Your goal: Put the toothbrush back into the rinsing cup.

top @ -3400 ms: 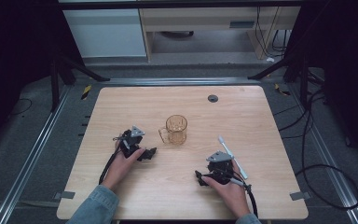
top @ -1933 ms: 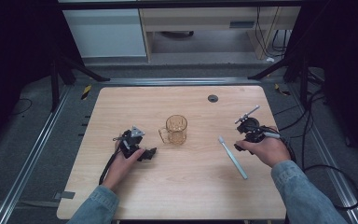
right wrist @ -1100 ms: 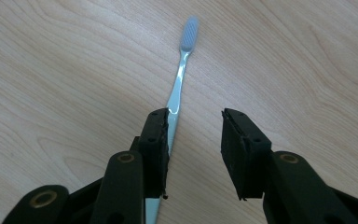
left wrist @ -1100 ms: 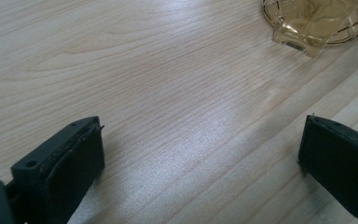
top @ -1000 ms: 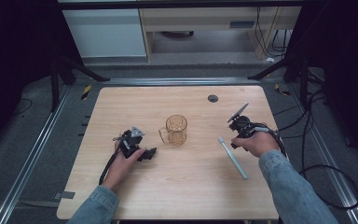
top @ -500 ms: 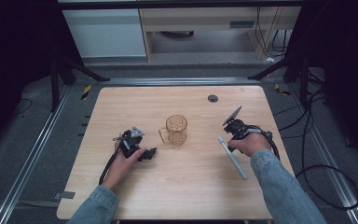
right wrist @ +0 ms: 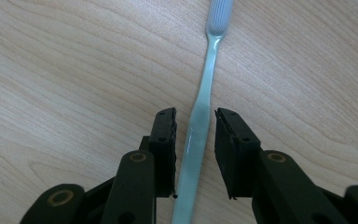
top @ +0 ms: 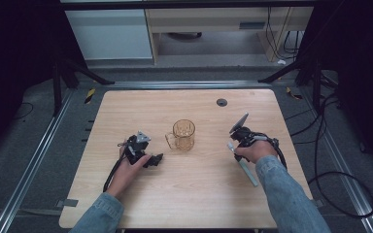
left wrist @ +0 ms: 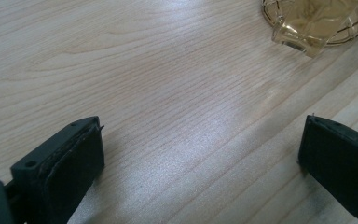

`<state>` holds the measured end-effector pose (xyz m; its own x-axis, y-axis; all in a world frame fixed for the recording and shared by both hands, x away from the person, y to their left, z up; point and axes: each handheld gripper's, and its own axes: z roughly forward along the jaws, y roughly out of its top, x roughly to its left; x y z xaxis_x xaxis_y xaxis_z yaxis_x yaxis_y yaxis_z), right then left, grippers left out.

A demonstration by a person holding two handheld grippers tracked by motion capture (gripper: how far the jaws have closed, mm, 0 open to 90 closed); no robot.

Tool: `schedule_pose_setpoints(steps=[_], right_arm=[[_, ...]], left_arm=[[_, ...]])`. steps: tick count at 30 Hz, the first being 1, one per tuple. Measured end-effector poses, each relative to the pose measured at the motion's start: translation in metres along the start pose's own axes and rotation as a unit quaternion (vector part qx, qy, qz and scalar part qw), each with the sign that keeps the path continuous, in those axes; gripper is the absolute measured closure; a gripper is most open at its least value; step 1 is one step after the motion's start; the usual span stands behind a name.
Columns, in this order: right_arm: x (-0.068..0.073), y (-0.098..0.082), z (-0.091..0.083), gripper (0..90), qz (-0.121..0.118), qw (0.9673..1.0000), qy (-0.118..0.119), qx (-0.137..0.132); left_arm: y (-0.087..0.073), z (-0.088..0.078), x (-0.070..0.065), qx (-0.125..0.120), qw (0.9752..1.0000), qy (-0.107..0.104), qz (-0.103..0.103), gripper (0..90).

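Observation:
A pale blue-grey toothbrush (top: pixel 243 166) lies flat on the wooden table (top: pixel 199 199), right of an amber glass mug (top: pixel 183 134). My right gripper (top: pixel 235 147) points down over the brush's far end. In the right gripper view the toothbrush (right wrist: pixel 200 126) runs between the jaws of the right gripper (right wrist: pixel 195 114). They have just been closing, and a thin gap still shows on each side of the handle. My left gripper (top: pixel 156 158) rests on the table left of the mug, open wide. In the left gripper view bare wood lies between the left gripper (left wrist: pixel 200 135) jaws, with the mug (left wrist: pixel 317 23) beyond.
A small dark grommet (top: pixel 221 102) sits in the tabletop near the far edge. Cables (top: pixel 330 160) trail off the right side onto the dark floor. Metal rails (top: pixel 34 160) run along the table's left and right.
The right hand has come in from the table's right side, moving left and down over the toothbrush. The left hand and the mug have stayed where they were.

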<state>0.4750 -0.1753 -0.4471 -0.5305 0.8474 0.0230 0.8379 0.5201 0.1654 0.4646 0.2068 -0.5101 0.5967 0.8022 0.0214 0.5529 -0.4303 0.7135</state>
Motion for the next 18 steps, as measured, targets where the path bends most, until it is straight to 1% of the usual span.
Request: schedule_pose_setpoints(steps=[4,9,11,14,17,18], right_arm=[[-0.001,0.000,0.004,68.9,0.000,1.0000,-0.003,0.004],[-0.002,0.002,0.007,69.7,0.004,1.0000,0.002,0.008],[-0.002,0.002,0.008,70.1,0.000,1.0000,0.002,0.007],[-0.002,0.004,0.010,70.9,0.006,0.9999,0.001,0.013],[-0.004,0.005,0.013,71.8,0.005,0.9998,0.001,0.017],[-0.004,0.006,0.014,72.2,0.011,0.9997,0.002,0.019]], left_arm=[[0.000,0.000,0.000,0.000,1.0000,0.000,0.000,0.0],[0.000,0.000,0.000,0.000,1.0000,0.000,0.000,0.0],[0.000,0.000,0.000,0.000,1.0000,0.000,0.000,0.0],[0.000,0.000,0.000,0.000,1.0000,0.000,0.000,0.0],[0.000,0.000,0.000,0.000,1.0000,0.000,0.000,0.0],[0.000,0.000,0.000,0.000,1.0000,0.000,0.000,0.0]])
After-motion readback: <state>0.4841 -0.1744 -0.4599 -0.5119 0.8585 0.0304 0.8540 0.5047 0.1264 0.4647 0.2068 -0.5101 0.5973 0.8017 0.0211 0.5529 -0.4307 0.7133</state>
